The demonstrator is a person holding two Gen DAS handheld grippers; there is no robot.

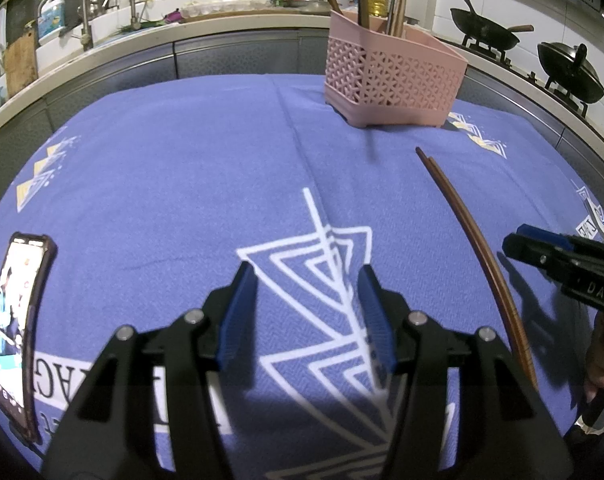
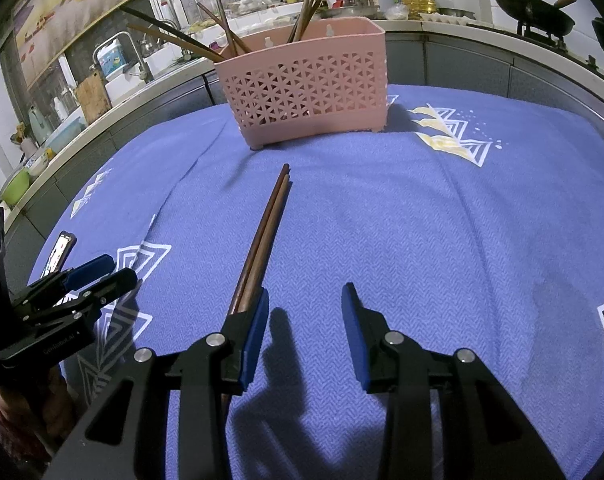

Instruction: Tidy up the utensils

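Chopsticks (image 2: 262,236) lie just outside right gripper's (image 2: 305,300) left finger.

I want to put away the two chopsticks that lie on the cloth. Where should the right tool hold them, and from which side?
Probably from above, near the middle of the chopsticks, jaws across both. They lie flat, side by side on the cloth, beside the open right tool, pointing toward the pink basket.

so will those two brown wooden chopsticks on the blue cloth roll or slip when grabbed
The pair of thin brown wooden chopsticks looks stiff and light. Lying loose side by side, they would probably split apart if pinched. The woven blue tablecloth likely limits rolling, though low sticks are hard to get under.
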